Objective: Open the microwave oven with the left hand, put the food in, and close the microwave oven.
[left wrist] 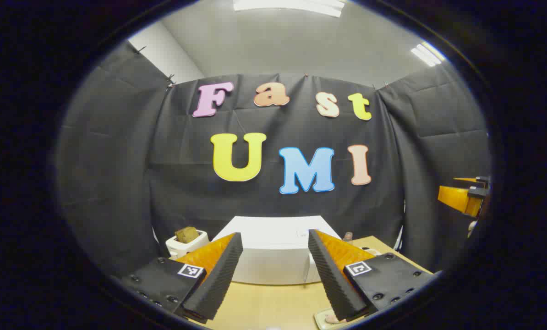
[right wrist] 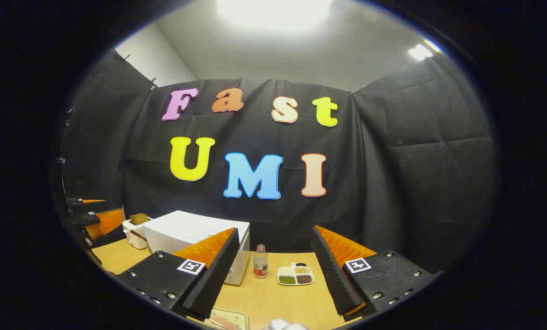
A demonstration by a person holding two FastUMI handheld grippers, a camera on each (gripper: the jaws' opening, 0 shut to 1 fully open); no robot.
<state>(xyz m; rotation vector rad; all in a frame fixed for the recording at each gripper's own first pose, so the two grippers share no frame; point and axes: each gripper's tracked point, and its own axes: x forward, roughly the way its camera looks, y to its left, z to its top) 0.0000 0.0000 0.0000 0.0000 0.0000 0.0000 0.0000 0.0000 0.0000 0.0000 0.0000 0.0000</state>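
The landmark for everything here is the microwave oven (left wrist: 273, 250), a white box that stands shut on the wooden table (left wrist: 264, 305), at its far side near the black booth wall.

Nearest in the left gripper view, the left gripper (left wrist: 273, 279) has its jaws spread wide with nothing between them, and the microwave oven sits straight ahead through that gap, its front face square to the fingers and well apart from them. Just under the right-hand finger, at the table's near edge, a corner of a pale tray (left wrist: 328, 317) with food on it peeks out; it lies on the near side of the microwave oven.

In the right gripper view, the right gripper (right wrist: 273, 279) is also released and empty. The same tray (right wrist: 227, 320) lies at the very bottom, close below its fingers, so this hand seems the nearer one to the food. From here the microwave oven (right wrist: 195, 238) lies ahead and to the left, partly hidden behind the left-hand finger. To the right of the microwave oven stand a small bottle (right wrist: 260, 262) and a divided dish (right wrist: 295, 276) of grains. Beyond the microwave oven on its left is a white toaster (right wrist: 135, 231) with bread in its slot.

My judgement is that the door is not yet opened: the left gripper, lined up head-on, must travel forward to the door's edge, though which side carries the handle I cannot tell.
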